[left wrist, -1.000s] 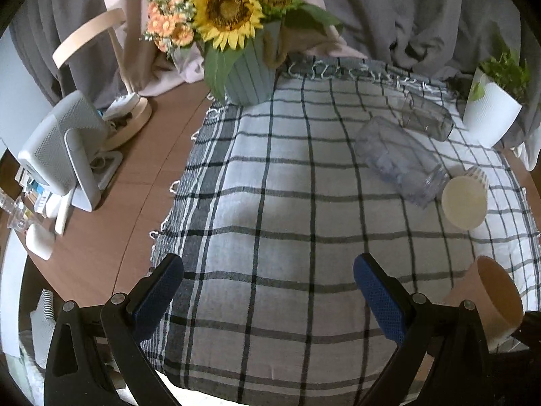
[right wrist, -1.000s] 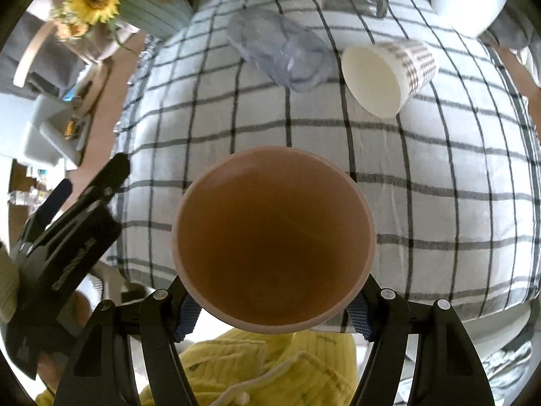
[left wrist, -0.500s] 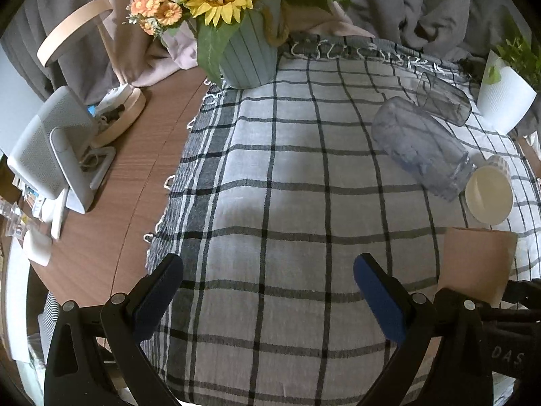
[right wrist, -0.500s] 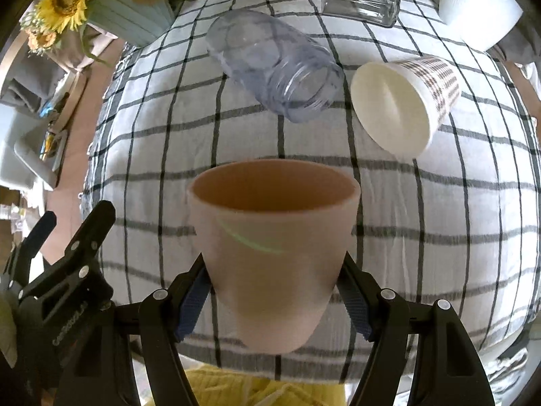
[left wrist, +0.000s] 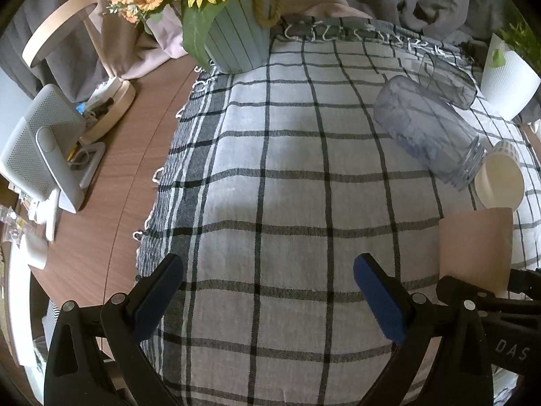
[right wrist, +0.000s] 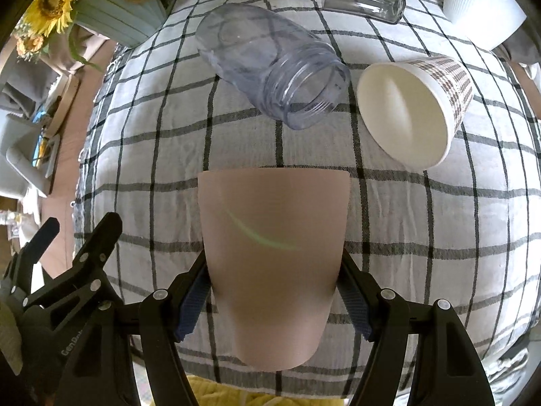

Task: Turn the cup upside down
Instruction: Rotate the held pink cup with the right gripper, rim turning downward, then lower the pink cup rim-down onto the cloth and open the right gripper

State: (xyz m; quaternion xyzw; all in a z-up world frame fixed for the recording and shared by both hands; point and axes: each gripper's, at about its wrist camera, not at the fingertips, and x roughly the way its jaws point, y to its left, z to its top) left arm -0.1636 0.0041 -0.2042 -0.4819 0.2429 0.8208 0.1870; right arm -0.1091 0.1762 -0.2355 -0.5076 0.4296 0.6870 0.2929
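White letters "DAS" show on the right tool's body in the left view. Right tool (right wrist: 274,291) clamps the pink cup (right wrist: 274,253), mouth pointing away, above the checked cloth (left wrist: 287,203) over a wooden surface (left wrist: 111,196). Left tool (left wrist: 267,291) gapes wide, holding nothing.

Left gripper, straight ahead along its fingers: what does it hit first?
Likely the checked tablecloth itself; the open left gripper points at bare cloth, with the clear jar off to the right. Depth is uncertain.
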